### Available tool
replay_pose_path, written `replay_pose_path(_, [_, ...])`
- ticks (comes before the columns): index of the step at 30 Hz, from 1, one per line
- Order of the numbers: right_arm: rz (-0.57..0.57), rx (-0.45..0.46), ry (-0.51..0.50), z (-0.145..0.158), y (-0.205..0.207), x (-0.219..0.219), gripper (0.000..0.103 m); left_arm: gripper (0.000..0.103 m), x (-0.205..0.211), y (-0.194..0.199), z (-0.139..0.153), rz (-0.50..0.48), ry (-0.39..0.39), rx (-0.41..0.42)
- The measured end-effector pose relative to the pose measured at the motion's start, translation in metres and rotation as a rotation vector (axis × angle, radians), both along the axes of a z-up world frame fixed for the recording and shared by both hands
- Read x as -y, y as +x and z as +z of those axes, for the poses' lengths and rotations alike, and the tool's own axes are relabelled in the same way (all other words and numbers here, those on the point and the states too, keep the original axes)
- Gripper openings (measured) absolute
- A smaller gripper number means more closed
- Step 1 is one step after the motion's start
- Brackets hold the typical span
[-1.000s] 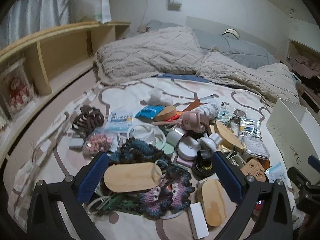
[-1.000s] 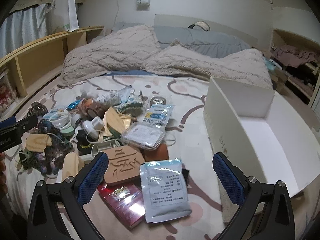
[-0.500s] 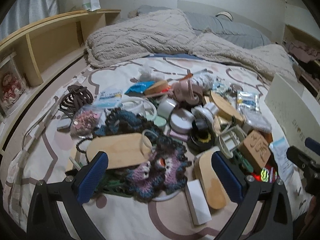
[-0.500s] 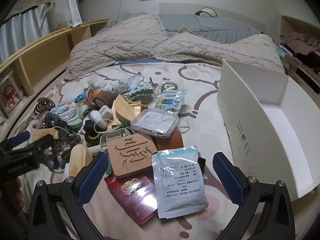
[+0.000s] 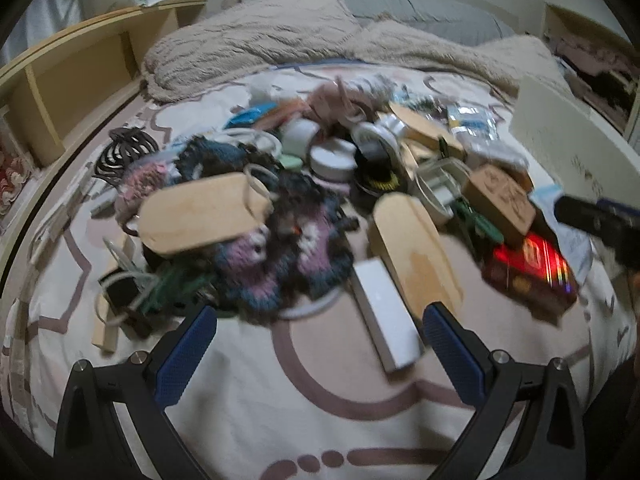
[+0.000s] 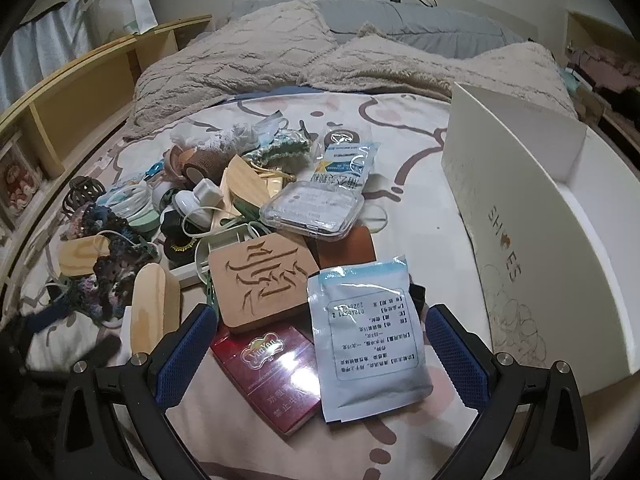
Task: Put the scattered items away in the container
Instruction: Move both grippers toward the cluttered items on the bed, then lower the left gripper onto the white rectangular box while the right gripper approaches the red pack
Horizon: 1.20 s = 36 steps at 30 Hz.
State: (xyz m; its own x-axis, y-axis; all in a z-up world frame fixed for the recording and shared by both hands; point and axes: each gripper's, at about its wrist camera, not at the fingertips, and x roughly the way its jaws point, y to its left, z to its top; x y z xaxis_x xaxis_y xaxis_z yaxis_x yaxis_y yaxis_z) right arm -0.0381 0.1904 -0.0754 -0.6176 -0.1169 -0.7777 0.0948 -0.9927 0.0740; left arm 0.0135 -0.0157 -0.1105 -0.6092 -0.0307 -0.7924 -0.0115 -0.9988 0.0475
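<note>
In the left wrist view, the left hand-held gripper (image 5: 318,344) hangs with fingers spread wide and holds nothing. Just beyond it lies the crochet piece (image 5: 276,248) on the bed (image 5: 240,420), with a wooden oval (image 5: 204,212) on top of it. A white small box (image 5: 386,312) lies beside the crochet piece, near the right finger.

In the right wrist view, the right hand-held gripper (image 6: 320,344) is also wide and empty. Between its fingers lie a red packet (image 6: 268,372) and a pale blue sachet (image 6: 364,332); a carved wooden block (image 6: 264,280) touches the sachet. The white shoe box (image 6: 532,240) stands beside the sachet, open
</note>
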Motion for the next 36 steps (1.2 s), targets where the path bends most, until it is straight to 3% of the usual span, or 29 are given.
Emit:
replay_pose_path(6, [0.022, 0.038, -0.01, -0.005, -0.001, 0.002, 0.103, 0.103, -0.011, 0.001, -0.008, -0.037, -0.077, 0.019])
replay_pose_path(12, [0.123, 0.073, 0.117, -0.016, 0.001, 0.022, 0.103, 0.103, -0.01, -0.001, -0.023, -0.02, -0.169, 0.069])
replay_pose_path(25, [0.115, 0.129, 0.213, -0.043, 0.019, 0.024, 0.103, 0.103, 0.022, -0.002, -0.022, 0.129, -0.132, 0.075])
replay_pose_path(36, [-0.013, 0.156, 0.124, -0.045, 0.018, -0.005, 0.103, 0.103, 0.042, -0.003, -0.021, 0.235, -0.096, 0.077])
